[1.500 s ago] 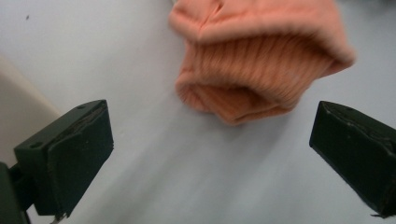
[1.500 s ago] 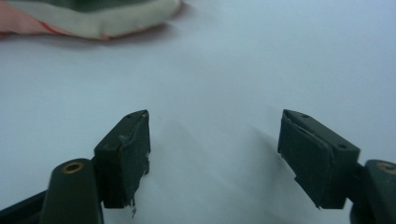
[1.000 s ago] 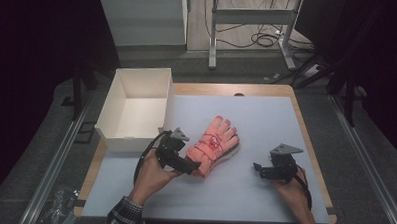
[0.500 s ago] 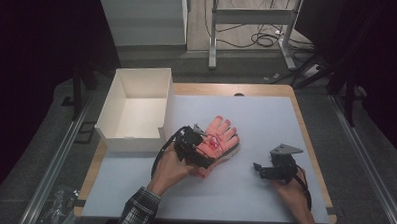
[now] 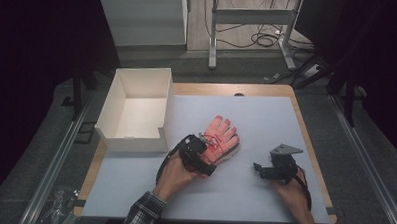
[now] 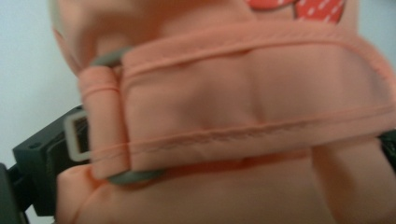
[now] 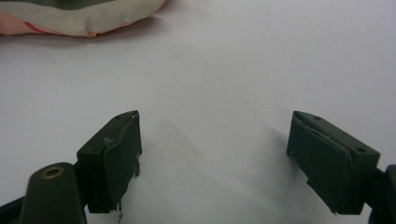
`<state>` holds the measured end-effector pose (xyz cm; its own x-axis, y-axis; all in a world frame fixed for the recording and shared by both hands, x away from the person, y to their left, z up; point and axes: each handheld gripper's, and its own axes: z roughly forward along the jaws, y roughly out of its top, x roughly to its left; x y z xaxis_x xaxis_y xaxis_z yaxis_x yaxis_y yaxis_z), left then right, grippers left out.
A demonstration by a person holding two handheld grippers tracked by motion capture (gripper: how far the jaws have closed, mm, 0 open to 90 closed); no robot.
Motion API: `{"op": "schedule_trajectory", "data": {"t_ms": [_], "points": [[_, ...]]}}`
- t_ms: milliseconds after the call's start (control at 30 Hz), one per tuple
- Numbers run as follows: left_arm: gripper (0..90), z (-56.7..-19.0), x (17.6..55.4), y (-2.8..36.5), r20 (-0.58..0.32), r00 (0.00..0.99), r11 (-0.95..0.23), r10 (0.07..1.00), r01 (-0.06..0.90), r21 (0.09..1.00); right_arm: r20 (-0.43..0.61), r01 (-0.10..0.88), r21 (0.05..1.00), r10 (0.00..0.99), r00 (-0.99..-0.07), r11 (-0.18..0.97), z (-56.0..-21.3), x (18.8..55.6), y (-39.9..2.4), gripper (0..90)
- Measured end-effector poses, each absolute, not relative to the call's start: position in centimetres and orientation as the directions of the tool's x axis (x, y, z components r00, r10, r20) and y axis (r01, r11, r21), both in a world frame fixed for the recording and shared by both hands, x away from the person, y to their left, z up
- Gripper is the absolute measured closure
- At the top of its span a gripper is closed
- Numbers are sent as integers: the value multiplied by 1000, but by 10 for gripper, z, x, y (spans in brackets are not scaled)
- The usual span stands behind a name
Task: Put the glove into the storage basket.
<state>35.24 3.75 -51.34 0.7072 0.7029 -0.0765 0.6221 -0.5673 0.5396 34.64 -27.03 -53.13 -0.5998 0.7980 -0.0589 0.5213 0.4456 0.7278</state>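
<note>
your left gripper [image 5: 201, 153] has moved onto the glove [image 5: 220, 138] cuff, jaws around the strap [image 6: 252, 112], grip unconfirmed; right gripper [image 7: 215, 154] idles open.

The person wears a dark checked sleeve [image 5: 142, 214] on the left arm, and both the left gripper [image 5: 201, 154] and the right gripper [image 5: 262, 170] are black with trailing black cables, the right one having a grey three-cornered plate [image 5: 285, 149] on top and scuffed jaw pads [image 7: 122, 154].
</note>
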Motion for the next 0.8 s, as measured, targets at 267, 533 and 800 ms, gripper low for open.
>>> {"op": "schedule_trajectory", "data": {"t_ms": [267,533,800], "points": [[20,-528,346,33,-42,693,-580,720,634,512,-59,522,728,798,-600,445,-531,346,-270,181],[216,-521,343,33,-44,696,-587,717,636,501,-59,522,727,798,-599,445,-531,346,-270,181],[362,-514,339,31,-7,719,-621,695,606,497,-59,522,728,798,-599,445,-531,346,-270,180]]}}
